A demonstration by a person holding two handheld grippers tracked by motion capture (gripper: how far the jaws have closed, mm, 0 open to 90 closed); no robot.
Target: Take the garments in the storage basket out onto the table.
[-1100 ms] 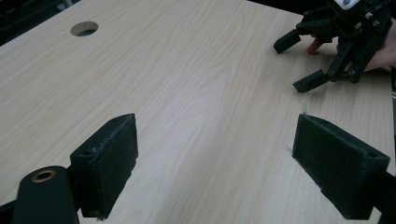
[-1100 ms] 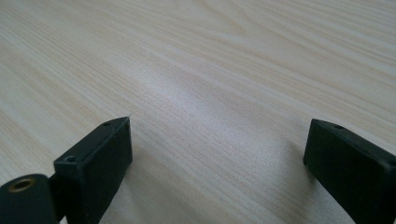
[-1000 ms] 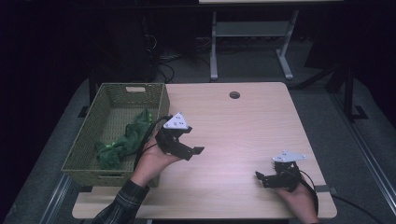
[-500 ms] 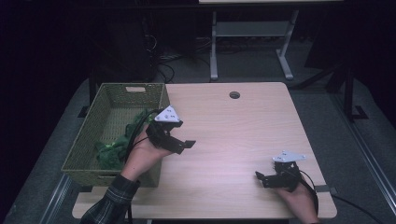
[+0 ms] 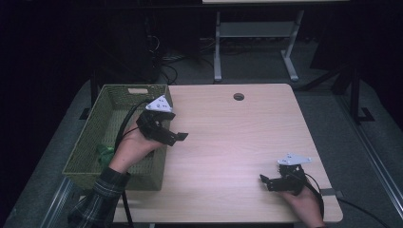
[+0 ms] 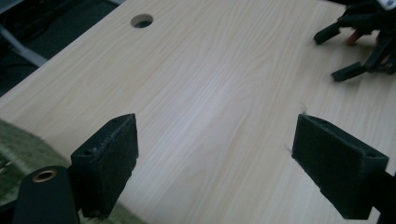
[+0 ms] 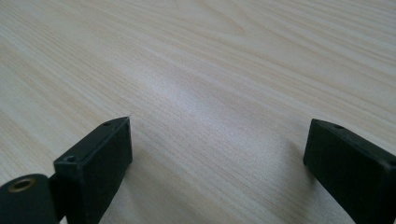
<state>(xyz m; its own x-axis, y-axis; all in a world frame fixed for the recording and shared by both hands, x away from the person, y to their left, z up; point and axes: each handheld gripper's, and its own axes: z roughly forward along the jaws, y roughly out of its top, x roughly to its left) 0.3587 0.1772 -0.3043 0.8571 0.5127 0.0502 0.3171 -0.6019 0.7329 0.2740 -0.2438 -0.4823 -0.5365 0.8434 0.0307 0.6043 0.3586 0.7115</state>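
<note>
Left hand-held gripper (image 5: 172,136) raised over the green basket's (image 5: 90,142) right wall; green cloth (image 5: 104,153) inside. Right hand-held gripper (image 5: 267,182) low at the table's (image 5: 237,137) near-right corner.

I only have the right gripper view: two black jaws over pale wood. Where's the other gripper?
Observer: The left gripper is held above the wooden table's left edge, beside the green woven rectangular basket. Its jaws stand wide apart with nothing between them.
Operator: Anything in that basket?
Observer: A crumpled green cloth lies low inside it, near the left hand.
Operator: And where is my gripper on the table?
Observer: The right gripper sits near the table's front right corner, jaws open and pointing left.
</note>
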